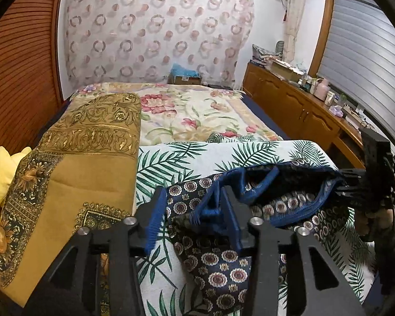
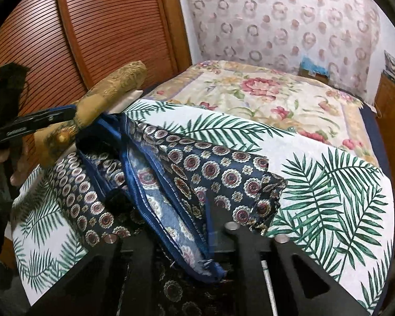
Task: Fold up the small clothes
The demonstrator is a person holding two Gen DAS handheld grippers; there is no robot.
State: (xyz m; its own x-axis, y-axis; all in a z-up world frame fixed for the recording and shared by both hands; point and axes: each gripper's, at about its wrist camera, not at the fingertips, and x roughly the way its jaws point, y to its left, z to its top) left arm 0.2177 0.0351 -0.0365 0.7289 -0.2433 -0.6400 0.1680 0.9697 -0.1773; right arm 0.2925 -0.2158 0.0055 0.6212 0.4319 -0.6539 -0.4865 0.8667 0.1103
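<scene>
A small navy garment (image 1: pixel 218 260) with round medallion print and a blue hem lies crumpled on a palm-leaf cloth (image 1: pixel 171 163); it also shows in the right wrist view (image 2: pixel 210 168). My left gripper (image 1: pixel 194 210) stands partly apart, with the blue hem bunched between its fingers. My right gripper (image 2: pixel 187 252) is shut on the garment's blue edge and lifts it; it shows at the right in the left wrist view (image 1: pixel 355 184). The left gripper shows at the far left in the right wrist view (image 2: pixel 65 115).
A folded mustard patterned cloth (image 1: pixel 73 173) lies left of the garment, with a yellow soft item (image 1: pixel 0 181) beside it. A floral blanket (image 1: pixel 197 110) covers the bed behind. A wooden cabinet (image 1: pixel 297 110) with clutter runs along the right. A slatted wooden door (image 2: pixel 105 26) stands left.
</scene>
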